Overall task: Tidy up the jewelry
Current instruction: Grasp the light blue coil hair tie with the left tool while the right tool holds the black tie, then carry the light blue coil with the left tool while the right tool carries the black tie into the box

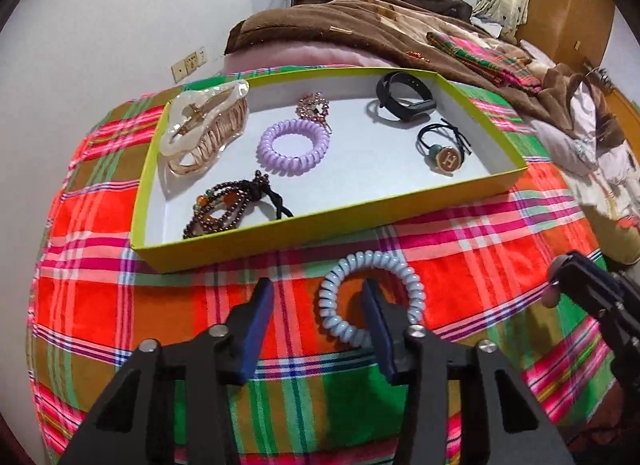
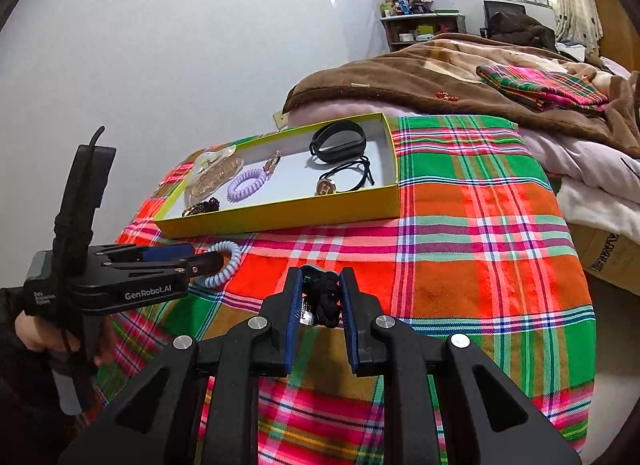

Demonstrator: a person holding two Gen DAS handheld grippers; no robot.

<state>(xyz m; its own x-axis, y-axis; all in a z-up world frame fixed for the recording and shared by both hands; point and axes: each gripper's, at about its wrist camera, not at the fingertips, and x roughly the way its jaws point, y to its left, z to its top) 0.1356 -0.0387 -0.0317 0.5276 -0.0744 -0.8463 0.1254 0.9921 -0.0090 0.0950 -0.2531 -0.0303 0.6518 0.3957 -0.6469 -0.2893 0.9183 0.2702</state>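
A pale blue spiral hair tie (image 1: pixel 372 297) lies on the plaid cloth just in front of a yellow-rimmed box (image 1: pixel 360 217). My left gripper (image 1: pixel 316 293) is open; its right finger sits inside the tie's ring, its left finger outside. The tie also shows in the right wrist view (image 2: pixel 226 263). My right gripper (image 2: pixel 320 289) is shut on a black braided cord piece (image 2: pixel 322 299) with a small metal part, above the cloth. The box (image 2: pixel 280 213) holds a pearly hair claw (image 1: pixel 204 129), lilac spiral tie (image 1: pixel 294 145), beaded bracelet (image 1: pixel 218 211), black wristband (image 1: pixel 404 95), "H" button tie (image 1: pixel 446 159) and a pink brooch (image 1: pixel 314 105).
The plaid cloth (image 2: pixel 480 245) covers a rounded surface that drops off at its edges. A brown blanket (image 1: pixel 360 25) and folded plaid fabric (image 2: pixel 540 89) lie behind the box. A cardboard box (image 2: pixel 608 253) stands at the right. The left gripper's body (image 2: pixel 120 277) is at the left.
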